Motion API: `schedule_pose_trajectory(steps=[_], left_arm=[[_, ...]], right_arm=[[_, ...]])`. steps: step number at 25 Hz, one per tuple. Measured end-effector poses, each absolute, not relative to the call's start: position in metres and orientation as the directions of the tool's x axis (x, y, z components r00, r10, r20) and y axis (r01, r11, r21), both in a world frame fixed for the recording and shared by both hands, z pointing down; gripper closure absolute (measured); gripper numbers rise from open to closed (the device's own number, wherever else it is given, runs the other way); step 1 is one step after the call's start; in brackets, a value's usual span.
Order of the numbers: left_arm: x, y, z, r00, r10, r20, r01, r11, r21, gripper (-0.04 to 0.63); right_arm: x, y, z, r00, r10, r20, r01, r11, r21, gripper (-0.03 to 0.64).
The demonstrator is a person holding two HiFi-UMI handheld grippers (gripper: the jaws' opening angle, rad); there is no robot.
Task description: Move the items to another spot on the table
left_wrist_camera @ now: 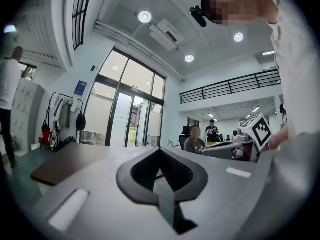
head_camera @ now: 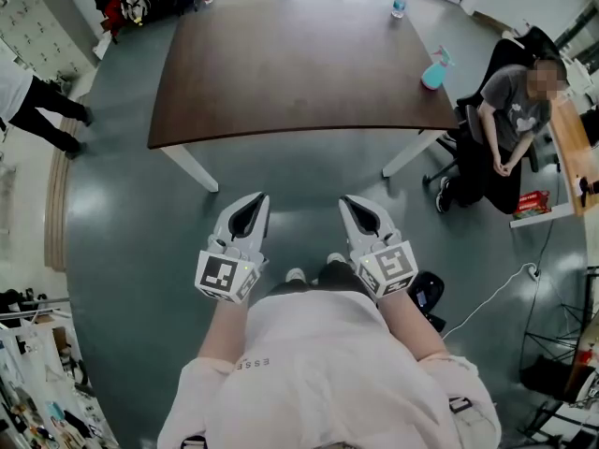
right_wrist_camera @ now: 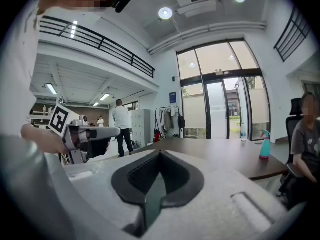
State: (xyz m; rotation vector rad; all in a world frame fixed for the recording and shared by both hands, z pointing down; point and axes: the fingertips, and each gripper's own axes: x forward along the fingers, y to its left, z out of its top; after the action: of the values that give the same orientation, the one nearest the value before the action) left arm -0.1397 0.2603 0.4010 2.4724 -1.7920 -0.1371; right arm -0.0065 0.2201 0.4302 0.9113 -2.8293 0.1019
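Holds left gripper (head_camera: 251, 202) and right gripper (head_camera: 356, 204) side by side in front of the body, roughly level, above grey floor (head_camera: 131, 213); stops short of the dark brown table (head_camera: 281, 64), touching nothing. Left fingers (left_wrist_camera: 177, 174) clenched tip to tip, nothing between; right fingers (right_wrist_camera: 142, 176) likewise clenched and empty. On the table: teal spray bottle (head_camera: 433, 70) upright near the right edge; clear water bottle (head_camera: 399, 6) upright near the far right corner, apart from the spray bottle; both well apart from the grippers. Seated person (head_camera: 510, 120) just beyond the table's right end; standing person (head_camera: 37, 106) at far left.
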Motion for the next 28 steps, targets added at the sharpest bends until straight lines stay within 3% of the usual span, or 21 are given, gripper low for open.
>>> schedule_pose_trajectory(steps=[16, 28], left_arm=[[-0.149, 0.257, 0.417, 0.333, -0.943, -0.009, -0.929, -0.329, 0.170, 0.578], [-0.110, 0.163, 0.412, 0.360, -0.933, 0.021, -0.918, -0.350, 0.185, 0.578]], right_arm=[[-0.010, 0.217, 0.442, -0.766, -0.600, 0.232, -0.622, 0.782, -0.031, 0.626], [0.048, 0.125, 0.446, -0.717, -0.653, 0.242, -0.685, 0.725, -0.073, 0.626]])
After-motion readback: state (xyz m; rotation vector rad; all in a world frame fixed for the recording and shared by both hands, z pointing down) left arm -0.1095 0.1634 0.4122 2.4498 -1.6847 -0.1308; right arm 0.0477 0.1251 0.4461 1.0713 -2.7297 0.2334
